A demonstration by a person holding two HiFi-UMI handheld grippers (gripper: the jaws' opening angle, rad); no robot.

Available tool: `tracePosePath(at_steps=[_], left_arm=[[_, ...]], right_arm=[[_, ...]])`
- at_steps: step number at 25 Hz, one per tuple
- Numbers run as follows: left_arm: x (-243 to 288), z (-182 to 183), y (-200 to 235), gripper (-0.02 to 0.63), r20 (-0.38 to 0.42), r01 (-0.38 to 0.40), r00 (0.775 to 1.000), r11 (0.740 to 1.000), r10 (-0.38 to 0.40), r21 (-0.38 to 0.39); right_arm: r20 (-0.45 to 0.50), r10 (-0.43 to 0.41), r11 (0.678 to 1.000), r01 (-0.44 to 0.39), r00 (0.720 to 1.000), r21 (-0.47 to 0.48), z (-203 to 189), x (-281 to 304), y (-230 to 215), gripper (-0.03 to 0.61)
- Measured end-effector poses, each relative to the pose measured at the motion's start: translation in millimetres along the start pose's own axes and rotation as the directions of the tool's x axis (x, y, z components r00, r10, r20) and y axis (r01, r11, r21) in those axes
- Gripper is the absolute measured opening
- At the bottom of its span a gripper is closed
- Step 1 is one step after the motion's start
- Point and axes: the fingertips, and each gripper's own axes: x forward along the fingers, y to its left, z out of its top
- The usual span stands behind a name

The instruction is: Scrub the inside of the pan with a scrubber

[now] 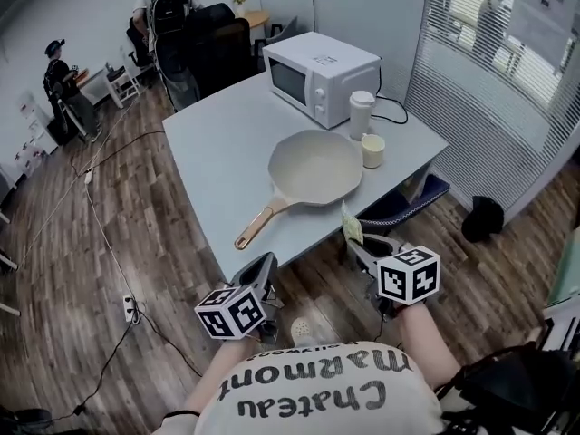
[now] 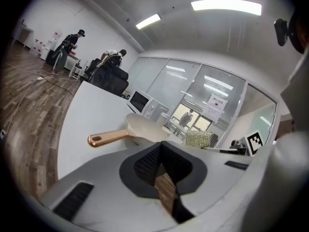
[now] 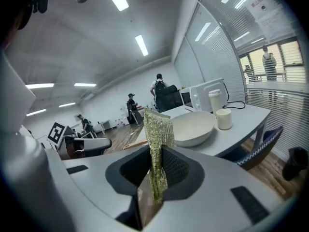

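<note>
While held short of the table (image 1: 204, 152) edge: scrubber (image 3: 158, 139) clamped, pan (image 1: 315, 166) untouched.
Found right gripper (image 1: 364, 246) jaws closed on the upright scrubber sheet; found left gripper (image 1: 263, 268) jaws pressed together with nothing between. Noted pan upright on table, handle toward near edge, ahead of both grippers, beside cup (image 1: 372, 149), near microwave (image 1: 322, 75).

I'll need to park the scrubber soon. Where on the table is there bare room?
The table's left half is bare, from the microwave and the pan across to the left edge. The right side is crowded: a tumbler and a cup stand close by the microwave and the pan's rim.
</note>
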Motion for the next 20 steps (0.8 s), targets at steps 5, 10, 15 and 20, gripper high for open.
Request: tracePosePath(at_steps=[5,10,15,20], left_arm=[[47,57,26,0.005,-0.004,0.037,0.999,0.999,-0.036,0.026],[84,90,48,0.005,-0.006,0.07,0.998,0.994,-0.07,0.084],[121,82,56,0.024,-0.079,0.135,0.989,0.983,-0.126,0.123],[144,56,62,0.311,-0.331,0.253,0.932,0.92,-0.148,0.3]], right_arm=[[0.04,-0.019,1.0,0.02,0.999,-0.023,55,43,-7,0.064],[0.057,-0.054,0.998,0.055,0.997,-0.015,77,79,-24,0.064],[-0.001,-0.094,0.996,0.094,0.996,0.001,76,100,-53,0.064],[-0.055,-0.079,0.997,0.08,0.995,0.005,92,124,-66,0.064]])
